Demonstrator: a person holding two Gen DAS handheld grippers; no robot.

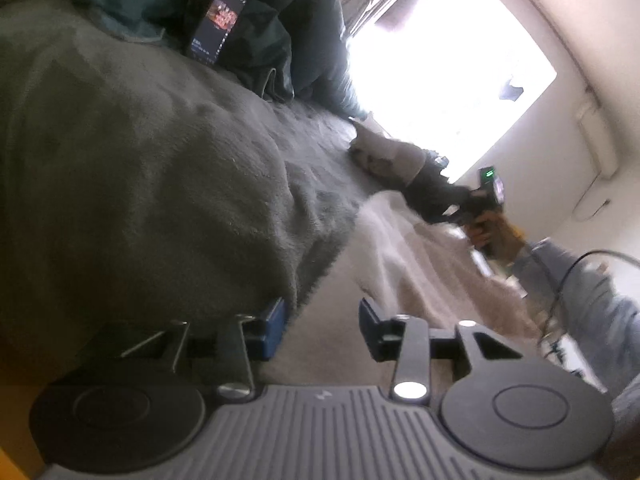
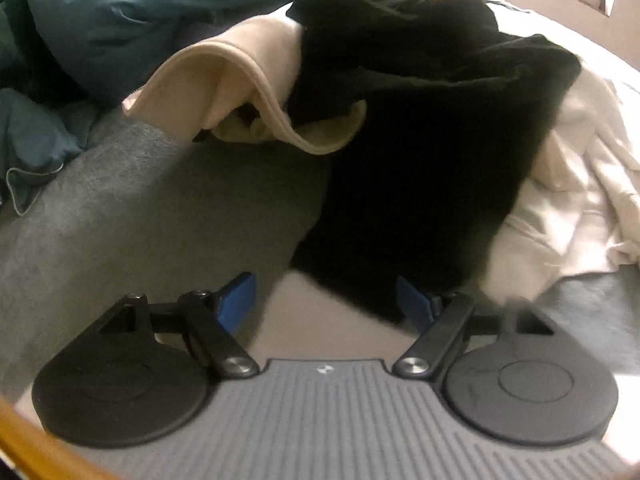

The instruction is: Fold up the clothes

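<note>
Two grippers are in my hands, and both stand with their jaws spread and nothing between the blue pads. My right gripper [image 2: 326, 300] hangs low over the bed, its pads parted to either side of the near tip of a black garment [image 2: 432, 152]; whether the cloth touches either pad I cannot tell, but it is not clamped. My left gripper [image 1: 322, 326] is likewise released, hovering above the edge where a pale beige cloth [image 1: 400, 264] meets the grey blanket [image 1: 140, 168] that covers the bed. Outward from the right gripper, the black garment lies rumpled and draped across a heap: a cream garment [image 2: 240, 76] with a rolled hem sits to its far left, part of it under the black cloth, and a white crumpled cloth [image 2: 580, 184] lies to its right. Beyond the heap, at the far left, is teal bedding [image 2: 132, 20]. In the left wrist view the right gripper appears at the far right, at the near end of the same heap, held by my hand [image 1: 492, 240] with a grey sleeve behind it; a lit phone [image 1: 218, 24] rests on dark fabric at the far side. Status, as a judgement: no garment in either view lies flat or squared into a folded shape, and no finished stack is visible. The clothes in sight are loose and mixed, so folding work remains for each of them.
</note>
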